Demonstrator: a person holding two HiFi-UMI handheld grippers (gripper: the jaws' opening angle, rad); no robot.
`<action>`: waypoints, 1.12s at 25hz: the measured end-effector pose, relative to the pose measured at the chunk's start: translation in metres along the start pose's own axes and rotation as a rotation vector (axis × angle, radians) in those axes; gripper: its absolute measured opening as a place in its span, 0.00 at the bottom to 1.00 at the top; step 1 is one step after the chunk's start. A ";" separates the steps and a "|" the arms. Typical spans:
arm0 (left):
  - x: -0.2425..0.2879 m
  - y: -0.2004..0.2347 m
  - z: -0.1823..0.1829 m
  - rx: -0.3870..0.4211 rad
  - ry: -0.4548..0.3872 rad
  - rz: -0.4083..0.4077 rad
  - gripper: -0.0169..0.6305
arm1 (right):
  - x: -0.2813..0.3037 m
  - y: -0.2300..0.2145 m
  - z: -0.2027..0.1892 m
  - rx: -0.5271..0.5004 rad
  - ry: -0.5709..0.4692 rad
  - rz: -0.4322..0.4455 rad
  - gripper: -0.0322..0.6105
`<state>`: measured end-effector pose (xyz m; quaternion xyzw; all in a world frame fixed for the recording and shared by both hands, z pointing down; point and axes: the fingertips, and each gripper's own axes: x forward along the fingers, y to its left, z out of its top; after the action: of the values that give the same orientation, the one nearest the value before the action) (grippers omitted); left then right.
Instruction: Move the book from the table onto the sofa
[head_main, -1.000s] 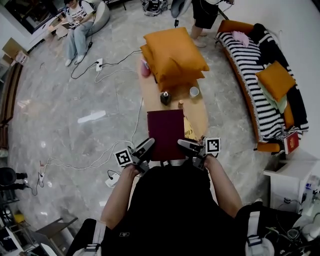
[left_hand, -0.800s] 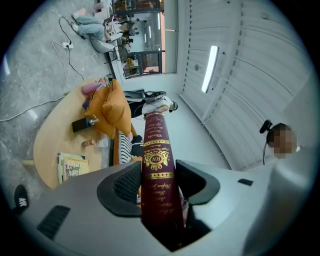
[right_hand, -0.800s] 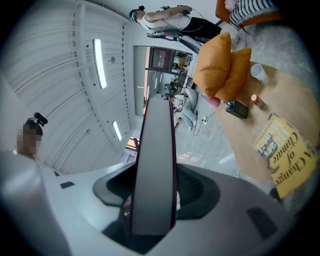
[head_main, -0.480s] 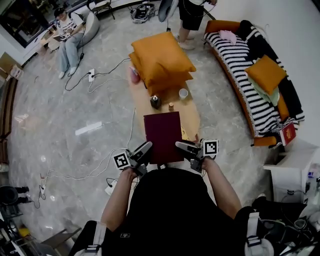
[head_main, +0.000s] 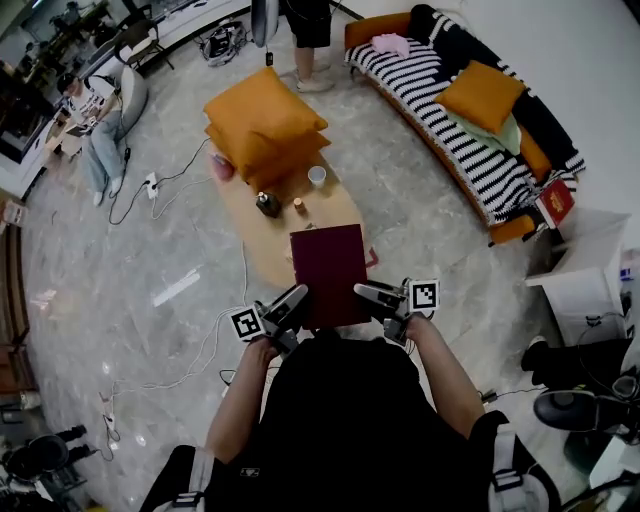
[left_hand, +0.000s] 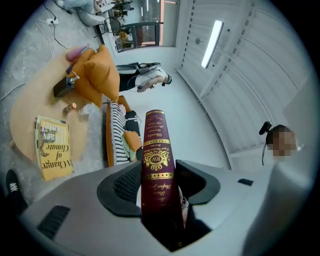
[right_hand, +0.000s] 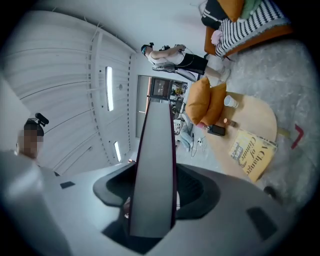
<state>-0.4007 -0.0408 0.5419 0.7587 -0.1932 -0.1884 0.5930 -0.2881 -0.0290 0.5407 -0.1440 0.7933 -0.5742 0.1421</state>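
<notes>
Head view — left hand-held gripper (head_main: 294, 298), right hand-held gripper (head_main: 366, 292) clamp book (head_main: 328, 268).

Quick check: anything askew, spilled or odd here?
Nothing spilled or damaged. The maroon book sits level, clamped by the left gripper and right gripper. Only oddity: orange cushions piled on the coffee table.

book (left_hand: 157, 167) "rw", yellow book (left_hand: 52, 148) "change of climate"
</notes>
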 end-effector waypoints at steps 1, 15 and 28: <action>0.006 -0.002 -0.010 -0.001 0.021 0.003 0.36 | -0.012 0.003 -0.003 -0.002 -0.023 0.002 0.43; 0.091 -0.026 -0.165 0.024 0.274 -0.045 0.36 | -0.195 0.016 -0.060 -0.020 -0.276 -0.114 0.43; 0.160 -0.041 -0.256 0.065 0.554 -0.091 0.36 | -0.302 0.029 -0.093 -0.018 -0.524 -0.194 0.43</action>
<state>-0.1288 0.0976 0.5506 0.8078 0.0046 0.0060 0.5894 -0.0487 0.1789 0.5588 -0.3639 0.7172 -0.5213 0.2855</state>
